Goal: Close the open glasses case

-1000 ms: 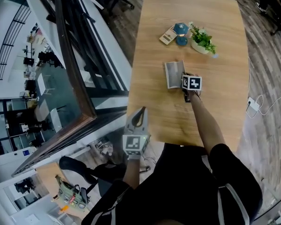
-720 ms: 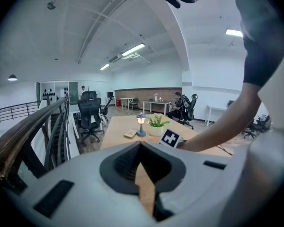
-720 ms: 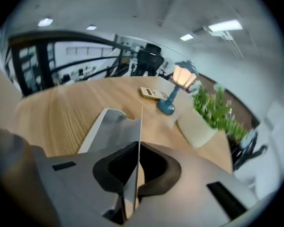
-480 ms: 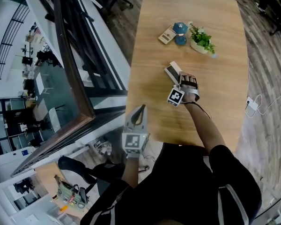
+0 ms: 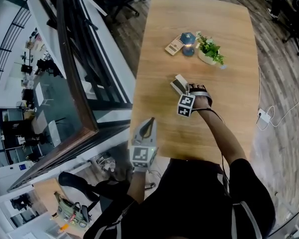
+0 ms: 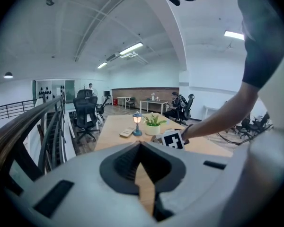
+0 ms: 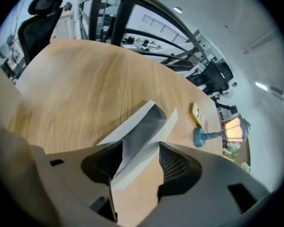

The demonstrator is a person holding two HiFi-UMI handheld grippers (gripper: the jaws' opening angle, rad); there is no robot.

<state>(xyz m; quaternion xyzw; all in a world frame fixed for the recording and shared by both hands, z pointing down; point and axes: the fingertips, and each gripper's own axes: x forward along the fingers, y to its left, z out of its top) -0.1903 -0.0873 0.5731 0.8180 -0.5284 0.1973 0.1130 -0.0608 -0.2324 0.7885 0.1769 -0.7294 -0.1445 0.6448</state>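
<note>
Compared with a second ago, the glasses case (image 5: 178, 84) no longer lies spread flat. It sits folded into a narrow wedge at the middle of the worktop (image 5: 204, 133), and the right claw (image 5: 183, 90) is rolled over beside it with its marker cube facing the lower left. Its jaws have just been opening and now stand spread, with the case between them but not pinched.

In the right gripper view the end of the case still gapes and one flap stands slightly off. The fold looks mostly made, and pressing that flap home seems to be what is left.

At the lower middle of the head view the left claw (image 5: 148, 125) hangs off the worktop edge, pressed together and empty.

A small blue lamp (image 5: 188, 37), a potted plant (image 5: 208, 49) and a tan card (image 5: 173, 46) sit well apart near the top, and nothing crowds the case.
</note>
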